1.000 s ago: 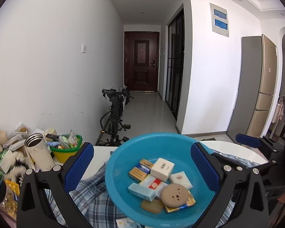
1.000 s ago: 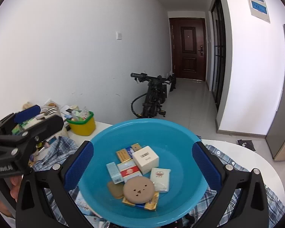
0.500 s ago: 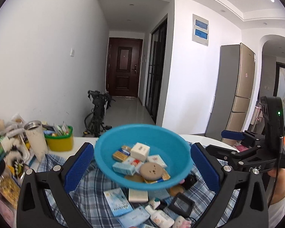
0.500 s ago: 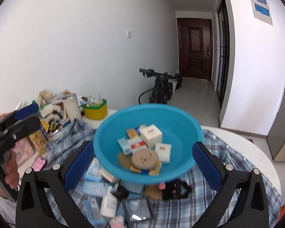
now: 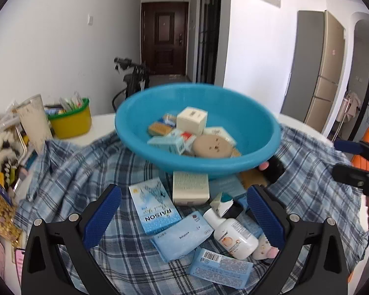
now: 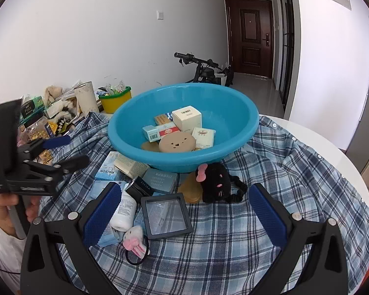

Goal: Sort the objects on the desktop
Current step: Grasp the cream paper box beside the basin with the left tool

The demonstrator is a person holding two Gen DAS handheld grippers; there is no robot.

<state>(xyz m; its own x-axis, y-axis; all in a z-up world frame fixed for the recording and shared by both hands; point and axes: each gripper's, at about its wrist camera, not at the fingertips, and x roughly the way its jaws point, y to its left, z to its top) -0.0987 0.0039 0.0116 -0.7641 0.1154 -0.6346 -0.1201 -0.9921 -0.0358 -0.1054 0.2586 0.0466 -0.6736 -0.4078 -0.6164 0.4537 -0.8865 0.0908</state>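
A blue basin [image 5: 199, 157] [image 6: 184, 157] holding several small boxes and a round tan disc [image 6: 176, 142] stands on a plaid shirt [image 6: 270, 196] over a white round table. Loose items lie in front of it: a RAISON box [image 5: 155, 204] [image 6: 108, 167], a cream box [image 5: 190, 188], a white bottle [image 5: 233, 233] [image 6: 124, 211], blue packets [image 5: 219, 268], a black plush [image 6: 215, 182], a clear square case [image 6: 166, 213], a pink bunny hair tie [image 6: 135, 244]. My left gripper [image 5: 184, 218] is open above the boxes. My right gripper [image 6: 184, 213] is open above the case.
A yellow tub [image 5: 70, 120] [image 6: 114, 99], a tall cup [image 5: 35, 120] [image 6: 86, 100] and snack packets [image 6: 34, 127] crowd the table's left side. A bicycle [image 6: 204, 70] stands behind the table. The table edge [image 6: 351, 162] curves at right.
Both grippers have pulled back and down from the basin. The basin now rests farther away, and the loose items in front of it have come into view.
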